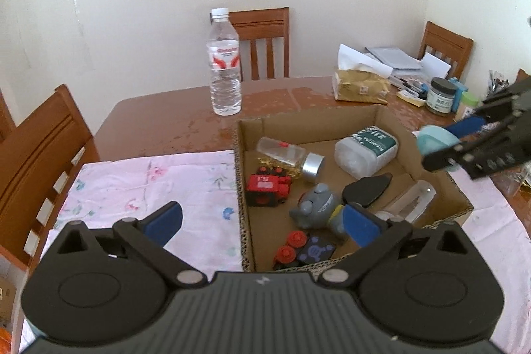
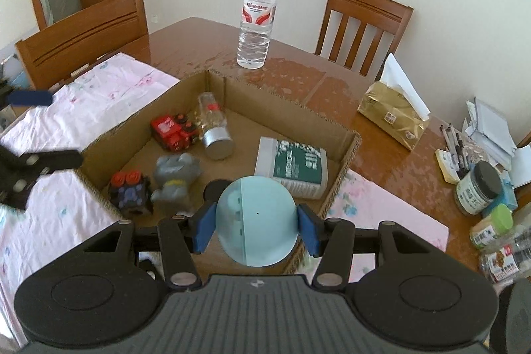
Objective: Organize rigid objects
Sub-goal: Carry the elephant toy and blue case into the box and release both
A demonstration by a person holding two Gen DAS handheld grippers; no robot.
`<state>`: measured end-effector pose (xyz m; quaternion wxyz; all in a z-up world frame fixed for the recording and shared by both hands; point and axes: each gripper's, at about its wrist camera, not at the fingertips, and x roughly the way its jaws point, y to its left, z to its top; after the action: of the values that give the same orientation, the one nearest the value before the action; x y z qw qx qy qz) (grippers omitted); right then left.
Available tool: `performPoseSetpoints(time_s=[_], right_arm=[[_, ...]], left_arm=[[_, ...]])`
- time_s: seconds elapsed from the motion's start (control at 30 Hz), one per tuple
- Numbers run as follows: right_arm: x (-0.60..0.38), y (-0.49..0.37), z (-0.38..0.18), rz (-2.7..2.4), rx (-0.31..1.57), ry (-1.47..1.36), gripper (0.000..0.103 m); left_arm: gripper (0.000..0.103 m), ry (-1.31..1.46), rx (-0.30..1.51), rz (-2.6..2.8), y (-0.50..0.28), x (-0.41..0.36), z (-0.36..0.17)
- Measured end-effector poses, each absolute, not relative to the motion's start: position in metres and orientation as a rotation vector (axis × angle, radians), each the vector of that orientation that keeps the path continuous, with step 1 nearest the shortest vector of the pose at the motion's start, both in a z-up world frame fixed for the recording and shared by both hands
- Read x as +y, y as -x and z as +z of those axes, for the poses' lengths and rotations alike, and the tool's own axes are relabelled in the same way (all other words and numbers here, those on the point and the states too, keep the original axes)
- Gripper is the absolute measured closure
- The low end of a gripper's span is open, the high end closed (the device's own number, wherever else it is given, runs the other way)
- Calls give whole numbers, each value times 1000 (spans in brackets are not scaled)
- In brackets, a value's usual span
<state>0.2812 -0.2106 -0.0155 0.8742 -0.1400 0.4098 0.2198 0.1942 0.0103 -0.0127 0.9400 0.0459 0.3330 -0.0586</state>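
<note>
One relation mattered here: the light-blue round case (image 2: 257, 221) sat clamped between the right gripper's (image 2: 255, 229) blue pads (image 2: 203, 229), held above the near edge of the cardboard box (image 2: 285, 103), with the box floor directly ahead and below. From the left wrist view the same case (image 1: 434, 140) showed at the box's right wall, still clear of the floor.

The case's flat seam ran roughly vertical in the right wrist view, so the pads gripped across its width.

The left gripper (image 1: 262, 221) was spread wide and held nothing, hovering over the box's near-left side above the pink cloth (image 1: 149, 188). It was further from the case than the right one.

Already in the box: a red toy truck (image 2: 172, 130), a silver-capped jar (image 2: 212, 125) on its side, a grey figurine (image 2: 176, 178), a green-labelled tub (image 2: 293, 166), and a black block with red knobs (image 2: 129, 191).

My read: free floor lay in the near-right part, between the figurine and the tub, so a short forward-and-down move by the right hand should do it. Risk: knocking the dark oval object (image 1: 366, 188) lying just below.
</note>
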Motion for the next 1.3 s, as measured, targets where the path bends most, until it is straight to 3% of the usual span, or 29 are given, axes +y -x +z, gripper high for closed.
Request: performPoseSetpoints(time_s=[0.97, 1.03, 1.07, 1.3], right_arm=[[-119, -421, -74, 447, 916, 322, 44], [-119, -421, -72, 449, 908, 318, 24], [-119, -420, -70, 450, 897, 317, 20], [-123, -399, -53, 444, 865, 314, 6]], left_arm=[[1, -21, 767, 8, -183, 60, -44], [1, -17, 775, 18, -183, 62, -46], [1, -16, 778, 21, -183, 63, -46], [1, -21, 784, 28, -180, 62, -46]])
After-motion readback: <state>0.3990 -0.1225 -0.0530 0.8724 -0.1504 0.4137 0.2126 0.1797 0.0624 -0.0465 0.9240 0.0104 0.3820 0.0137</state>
